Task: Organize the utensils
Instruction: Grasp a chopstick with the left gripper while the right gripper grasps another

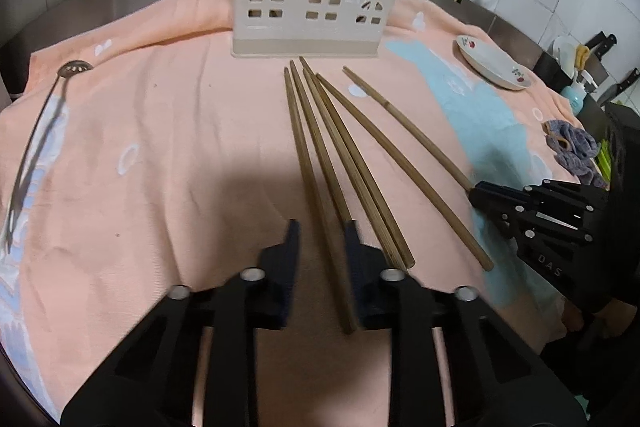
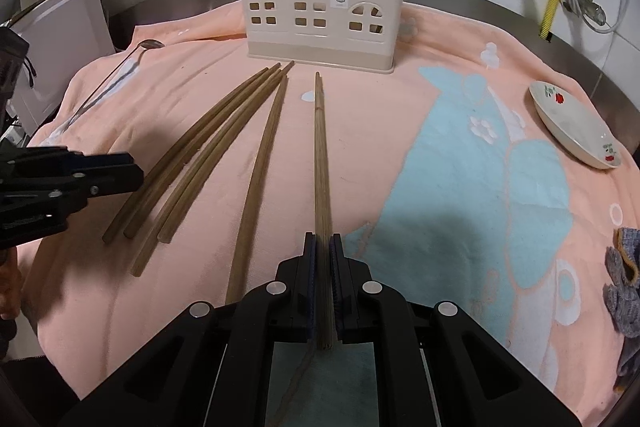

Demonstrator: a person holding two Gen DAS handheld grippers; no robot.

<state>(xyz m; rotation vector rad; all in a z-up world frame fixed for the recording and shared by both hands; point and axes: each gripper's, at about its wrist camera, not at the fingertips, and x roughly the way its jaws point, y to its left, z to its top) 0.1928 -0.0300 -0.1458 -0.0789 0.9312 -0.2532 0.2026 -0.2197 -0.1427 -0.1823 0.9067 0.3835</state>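
Note:
Several wooden chopsticks (image 1: 340, 163) lie fanned on a peach towel (image 1: 180, 147) in front of a beige utensil holder (image 1: 312, 15), which has a few chopsticks standing in it. My left gripper (image 1: 322, 233) is low over the fan's near ends. Its jaws straddle the leftmost chopstick (image 1: 308, 167), with cloth showing beside it, so it is open. My right gripper (image 2: 323, 239) is shut on the separate rightmost chopstick (image 2: 322, 147), which points at the holder (image 2: 316, 11). The right wrist view shows my left gripper (image 2: 136, 169) at the left by the fan (image 2: 208, 151).
A long metal slotted spoon (image 1: 40, 123) lies at the towel's left edge. A small flowered dish (image 2: 572, 123) sits at the right, and a grey rag (image 2: 624, 291) lies nearer. Steel counter rim, tiled wall and pipes stand behind the holder.

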